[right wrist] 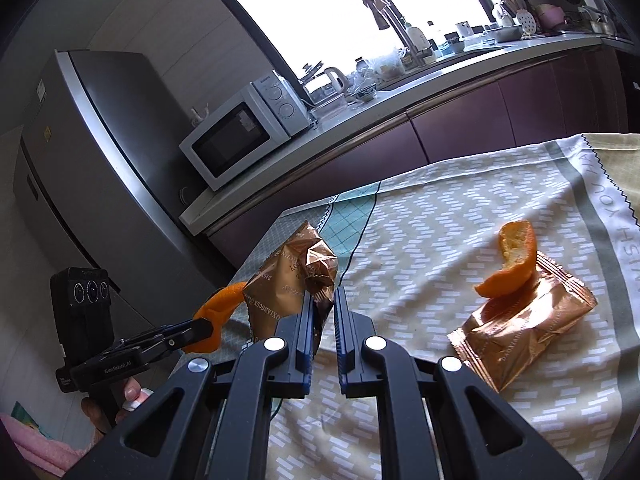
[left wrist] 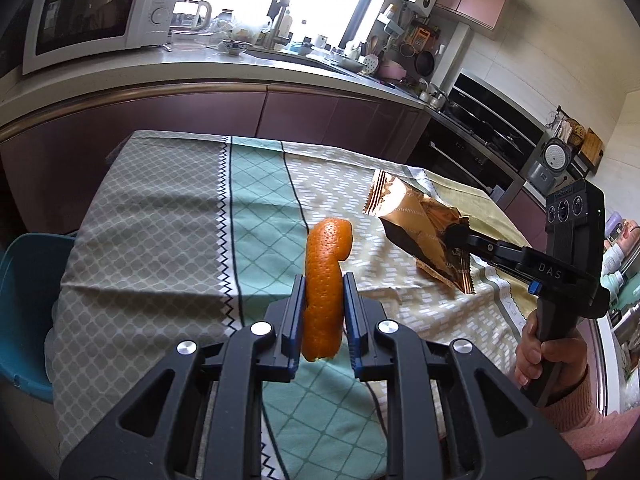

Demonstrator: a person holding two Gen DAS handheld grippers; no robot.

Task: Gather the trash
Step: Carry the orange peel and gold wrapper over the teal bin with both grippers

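Note:
My left gripper point(left wrist: 323, 280) is shut on a curled strip of orange peel point(left wrist: 326, 248), held upright above the tablecloth. To its right, my right gripper point(left wrist: 456, 237) is shut on a crumpled copper snack wrapper point(left wrist: 404, 208), also lifted off the table. In the right wrist view, that wrapper point(right wrist: 288, 280) sticks up from the right gripper point(right wrist: 323, 295). The left gripper point(right wrist: 202, 326) with its peel point(right wrist: 224, 298) hangs at the left. A second copper wrapper point(right wrist: 524, 324) lies on the cloth, and another piece of orange peel point(right wrist: 514, 264) rests on its far end.
The table point(left wrist: 160, 216) wears a patterned cloth in grey, teal and beige. A blue bin point(left wrist: 24, 312) stands beside its left edge. Beyond the table runs a counter with a microwave point(left wrist: 92, 12) and sink. A fridge point(right wrist: 92, 152) stands at the left.

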